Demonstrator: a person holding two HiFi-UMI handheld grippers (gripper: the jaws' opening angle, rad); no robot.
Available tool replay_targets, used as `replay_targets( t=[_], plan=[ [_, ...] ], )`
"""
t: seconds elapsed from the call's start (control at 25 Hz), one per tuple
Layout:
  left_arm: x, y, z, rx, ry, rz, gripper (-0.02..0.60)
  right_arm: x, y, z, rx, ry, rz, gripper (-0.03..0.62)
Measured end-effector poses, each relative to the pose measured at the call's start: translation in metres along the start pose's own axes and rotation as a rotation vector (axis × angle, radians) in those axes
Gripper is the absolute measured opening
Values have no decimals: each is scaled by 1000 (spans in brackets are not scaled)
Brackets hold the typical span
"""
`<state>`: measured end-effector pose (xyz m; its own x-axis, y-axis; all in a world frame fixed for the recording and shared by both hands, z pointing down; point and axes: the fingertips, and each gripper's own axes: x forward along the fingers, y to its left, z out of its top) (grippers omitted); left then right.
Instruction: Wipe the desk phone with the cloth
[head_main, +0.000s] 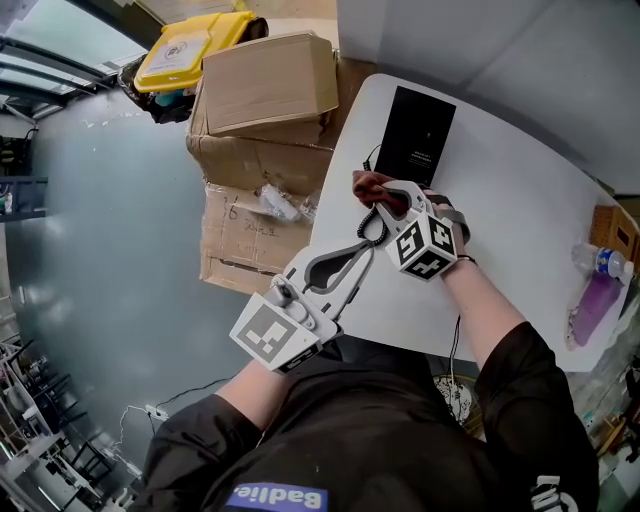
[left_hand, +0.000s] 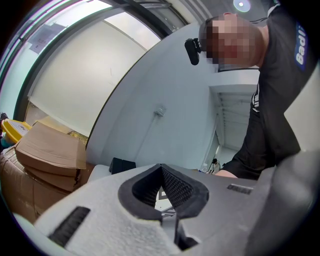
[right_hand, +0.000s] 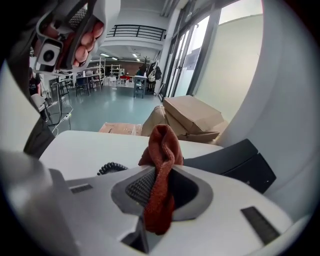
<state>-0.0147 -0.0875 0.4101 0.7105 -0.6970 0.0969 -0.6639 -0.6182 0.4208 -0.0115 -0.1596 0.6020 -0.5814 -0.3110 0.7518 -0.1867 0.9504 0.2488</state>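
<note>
Two hand-held grippers in view, one per hand, each carrying one marker cube.

Right hand-held gripper (head_main: 386, 196): jaws clamped on one red cloth (head_main: 370, 183). In the right gripper view, the cloth (right_hand: 161, 145) stands up in a bunched fold above the jaw tips, and its tail hangs down between the pads. The cloth is held over the white surface (head_main: 510, 200), near the edge of the desk phone (head_main: 415, 135) but not seen touching it.

Left hand-held gripper (head_main: 372, 243): jaw tips meet, nothing between them. It points up and across toward the right gripper, with its tip just beside the coiled cord (head_main: 376, 222).

Desk phone: one flat black body lying at the far left part of the surface. In the right gripper view it (right_hand: 235, 162) sits to the right of the cloth. One coiled cord (right_hand: 111, 168) lies on the surface to the left, running from the phone toward the person. No handset can be made out.

Other items:
- One plastic bottle (head_main: 598, 260) at the right end of the surface.
- At least three cardboard boxes (head_main: 265, 85) stacked on the floor against the left edge of the surface.
- One yellow-lidded bin (head_main: 190, 45) behind the boxes.
</note>
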Motion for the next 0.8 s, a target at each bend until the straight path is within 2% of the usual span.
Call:
replay_targets(
  t=[0.36, 0.56, 0.64, 0.8],
  plan=[
    [32, -17, 4, 7, 1, -48, 3, -29, -2, -60, 0, 76, 12, 81],
    [48, -25, 3, -10, 13, -72, 3, -55, -10, -80, 64, 76, 12, 80],
    [55, -29, 7, -13, 11, -81, 3, -73, -30, -78, 107, 39, -26, 80],
    [68, -31, 14, 3, 12, -96, 3, -103, -99, -78, 204, -17, -154, 80]
  ],
)
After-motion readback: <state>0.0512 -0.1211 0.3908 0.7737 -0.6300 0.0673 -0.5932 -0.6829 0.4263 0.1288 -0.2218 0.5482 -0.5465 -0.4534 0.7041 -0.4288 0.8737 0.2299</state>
